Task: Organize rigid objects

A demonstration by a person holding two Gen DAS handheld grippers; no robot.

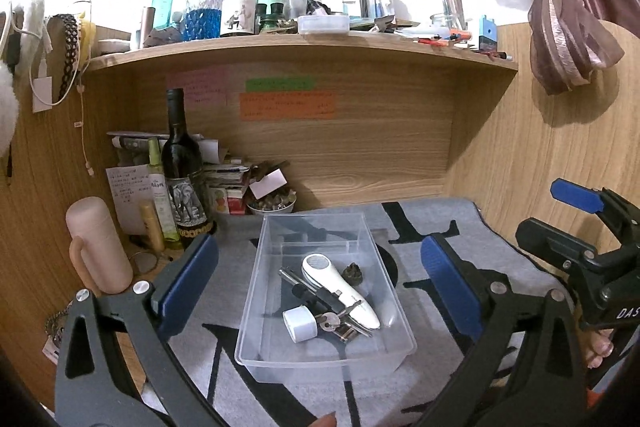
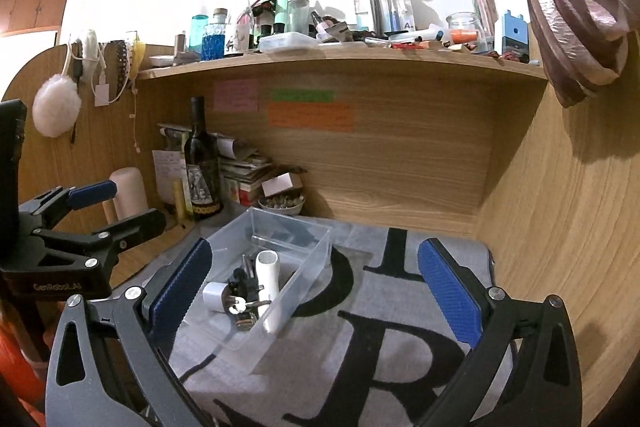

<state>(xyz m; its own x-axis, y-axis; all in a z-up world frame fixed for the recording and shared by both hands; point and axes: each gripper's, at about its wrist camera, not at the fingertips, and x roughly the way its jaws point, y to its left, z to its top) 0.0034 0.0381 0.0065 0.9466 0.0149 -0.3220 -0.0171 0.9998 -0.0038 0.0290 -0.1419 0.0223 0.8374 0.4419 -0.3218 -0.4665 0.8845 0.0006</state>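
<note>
Nearest the lens, wide apart and holding nothing: left gripper (image 1: 320,287) and right gripper (image 2: 316,291), blue pads clear of everything, both hanging above the grey lettered mat (image 1: 440,227). Just beyond, on that mat, sat the clear plastic bin (image 1: 256,291), already loaded with white handheld device (image 1: 340,289), white plug (image 1: 300,325), keys (image 1: 332,323) and a small dark piece (image 1: 354,273). Looked about finished; farther back, wine bottle (image 1: 182,163) and cluttered shelf (image 1: 304,47) untouched.

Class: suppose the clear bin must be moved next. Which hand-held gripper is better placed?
Probably left. The clear bin sits centred between the open left hand-held gripper; the right hand-held gripper has it off to one side.
</note>
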